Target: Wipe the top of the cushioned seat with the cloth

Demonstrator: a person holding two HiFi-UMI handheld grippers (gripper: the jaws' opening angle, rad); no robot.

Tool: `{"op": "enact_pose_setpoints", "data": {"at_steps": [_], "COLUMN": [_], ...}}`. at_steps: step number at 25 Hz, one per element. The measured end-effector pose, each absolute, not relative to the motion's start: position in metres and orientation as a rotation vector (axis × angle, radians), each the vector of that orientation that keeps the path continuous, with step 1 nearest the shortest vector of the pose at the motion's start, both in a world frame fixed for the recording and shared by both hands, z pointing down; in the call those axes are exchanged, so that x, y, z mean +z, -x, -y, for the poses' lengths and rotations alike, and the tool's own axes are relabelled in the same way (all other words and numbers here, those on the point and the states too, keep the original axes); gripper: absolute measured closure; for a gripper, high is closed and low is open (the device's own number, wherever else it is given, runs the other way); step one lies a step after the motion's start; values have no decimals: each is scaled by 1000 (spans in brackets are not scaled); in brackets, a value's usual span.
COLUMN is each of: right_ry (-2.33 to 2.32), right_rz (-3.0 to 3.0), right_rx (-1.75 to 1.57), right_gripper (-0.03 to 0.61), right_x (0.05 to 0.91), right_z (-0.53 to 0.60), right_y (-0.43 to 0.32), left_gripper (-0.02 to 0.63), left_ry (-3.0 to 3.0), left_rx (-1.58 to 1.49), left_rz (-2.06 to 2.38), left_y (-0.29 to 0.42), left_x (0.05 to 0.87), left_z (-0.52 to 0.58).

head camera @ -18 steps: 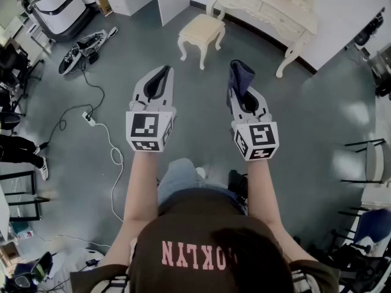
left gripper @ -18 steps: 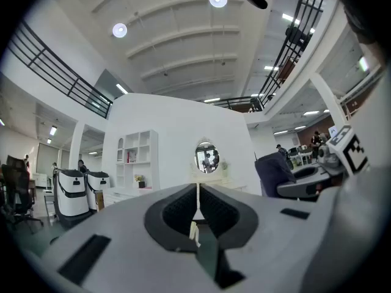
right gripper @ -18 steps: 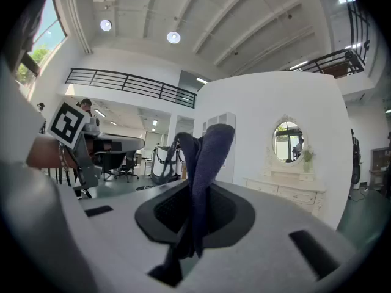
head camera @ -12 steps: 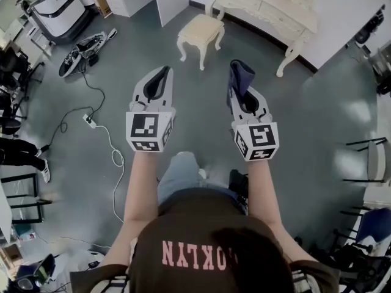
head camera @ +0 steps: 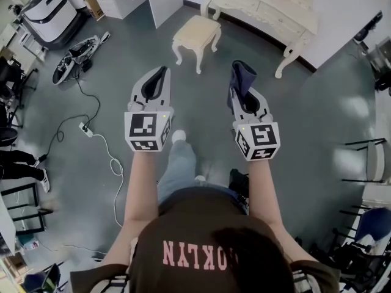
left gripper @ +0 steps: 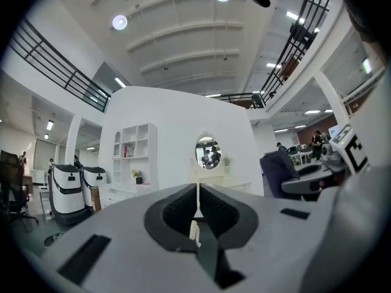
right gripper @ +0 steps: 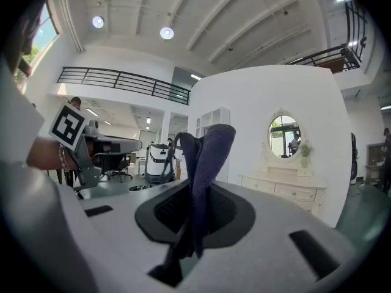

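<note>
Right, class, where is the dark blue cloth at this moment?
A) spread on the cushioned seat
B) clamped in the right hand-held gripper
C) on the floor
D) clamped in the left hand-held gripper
B: the cloth stands pinched between the shut jaws of the right hand-held gripper, while the cushioned seat ahead has no cloth on it.

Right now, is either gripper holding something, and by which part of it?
The right gripper holds the dark blue cloth, jaws shut on a bunched part, with cloth sticking out beyond them. The left gripper is shut and empty.
</note>
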State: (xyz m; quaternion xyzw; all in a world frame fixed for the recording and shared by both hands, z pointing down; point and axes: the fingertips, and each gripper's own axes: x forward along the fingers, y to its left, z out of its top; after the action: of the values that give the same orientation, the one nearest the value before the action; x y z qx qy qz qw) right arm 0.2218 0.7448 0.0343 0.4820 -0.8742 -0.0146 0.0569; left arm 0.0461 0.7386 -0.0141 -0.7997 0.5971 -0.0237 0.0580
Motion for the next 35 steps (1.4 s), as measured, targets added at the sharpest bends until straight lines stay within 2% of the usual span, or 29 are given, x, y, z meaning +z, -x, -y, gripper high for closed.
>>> {"op": "enact_pose_setpoints", "data": {"at_steps": [20,35], "right_ry": [-1574,-1603], "right_rz": [2575,2560], "right_rx": [125,147], "right_gripper": [546,546], "right_x": [44,48], "right_z": [-510,-407], "right_y": [-133,-107], "left_gripper": [603,603], "left_ry": [2534,2580], "left_rx": [-94,-85], "left_rz": [-1779,-1749], "left_y": [63,94], "left_x": [4,15], "left_z": [-490,-391]}}
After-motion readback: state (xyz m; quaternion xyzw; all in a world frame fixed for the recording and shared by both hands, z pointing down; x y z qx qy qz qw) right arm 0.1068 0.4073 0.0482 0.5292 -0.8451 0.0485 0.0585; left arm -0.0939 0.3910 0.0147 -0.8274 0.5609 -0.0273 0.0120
